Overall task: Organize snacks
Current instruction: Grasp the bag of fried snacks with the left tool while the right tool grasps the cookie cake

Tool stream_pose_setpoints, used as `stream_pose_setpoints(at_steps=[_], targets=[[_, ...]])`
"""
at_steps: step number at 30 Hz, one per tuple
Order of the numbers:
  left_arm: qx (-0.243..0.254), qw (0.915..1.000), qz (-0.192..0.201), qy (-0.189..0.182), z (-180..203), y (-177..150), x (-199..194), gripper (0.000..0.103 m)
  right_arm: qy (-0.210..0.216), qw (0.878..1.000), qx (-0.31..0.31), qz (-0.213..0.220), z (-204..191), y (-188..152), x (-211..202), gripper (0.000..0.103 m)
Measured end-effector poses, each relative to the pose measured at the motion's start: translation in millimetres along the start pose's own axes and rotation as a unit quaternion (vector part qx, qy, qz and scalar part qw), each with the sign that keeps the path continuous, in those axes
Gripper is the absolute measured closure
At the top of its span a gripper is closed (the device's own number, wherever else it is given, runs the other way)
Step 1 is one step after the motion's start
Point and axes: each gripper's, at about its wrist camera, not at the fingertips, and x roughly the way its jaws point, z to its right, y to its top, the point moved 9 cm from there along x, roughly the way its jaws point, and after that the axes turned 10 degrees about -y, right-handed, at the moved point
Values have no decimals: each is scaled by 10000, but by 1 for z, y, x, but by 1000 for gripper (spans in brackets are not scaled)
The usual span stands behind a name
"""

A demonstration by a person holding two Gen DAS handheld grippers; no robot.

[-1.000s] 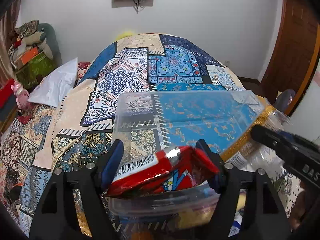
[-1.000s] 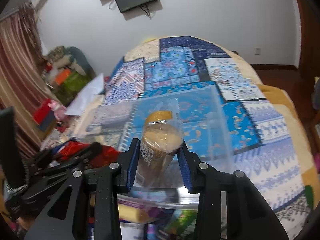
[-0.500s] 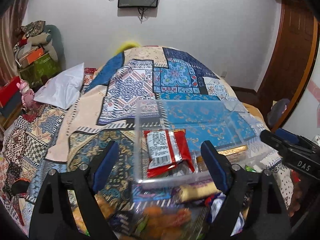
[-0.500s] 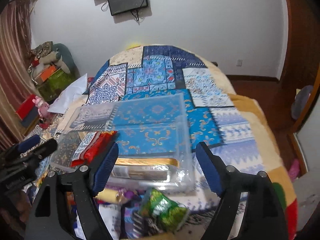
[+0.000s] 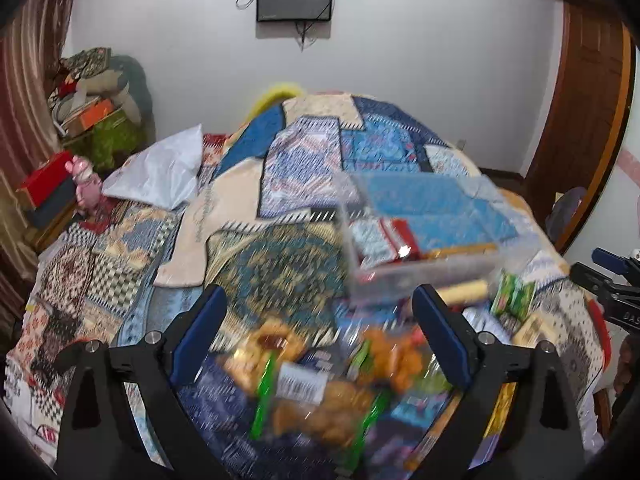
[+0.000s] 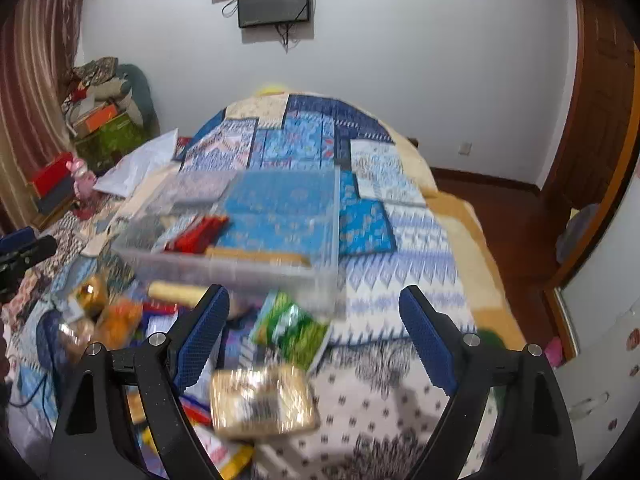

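Clear plastic bin sits on the patchwork bedspread, its near wall facing the loose snack pile, so each drop is a short reach forward. Inside: a red snack packet toward the bin's left and a gold-trimmed biscuit sleeve lying along the near wall. One item per side, probably because you fed the bin with both hands at once.

Your left gripper is spread wide, nothing between the pads, hanging over the blurred pile of orange-and-green snack bags. Your right gripper is likewise spread and empty, above a green packet and a tan wrapped biscuit pack.

Change from a second ago: then your left claw was pinching the red packet over the bin, and your right was clamped on the biscuit sleeve. Both items now lie in the bin. Both sets of jaws have just been opening, and both wrist views have pulled back, so the bin looks smaller and farther off and the unsorted pile fills the foreground.

Judgement: drop finished; next pick likely comes from the pile directly under each claw.
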Motion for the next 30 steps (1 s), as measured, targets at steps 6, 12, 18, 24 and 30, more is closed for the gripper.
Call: stream_pose_setpoints(at_steps=[6,12,18,24,30], targets=[[-273,9984,-485,10,-20,-49,7,8,73,9993,-85,-344,-6,-36,-1,18],[-402,9956,-847,-94,-23,-90,20,8,173,9980,-166,-591,-14,-64,-2,18],[-398,9932,-1085,-136,-23,-102,44,8,275,9950,-271,-921,-25,-84,13,17],[-623,9893,-1244,-437,-17,-112,65,8,377,9940,-193,-1005,-30,-86,25,7],[-639,9898,-1149,-553,-12,-112,69,20,383,9926,-322,-1111,-39,-91,35,7]])
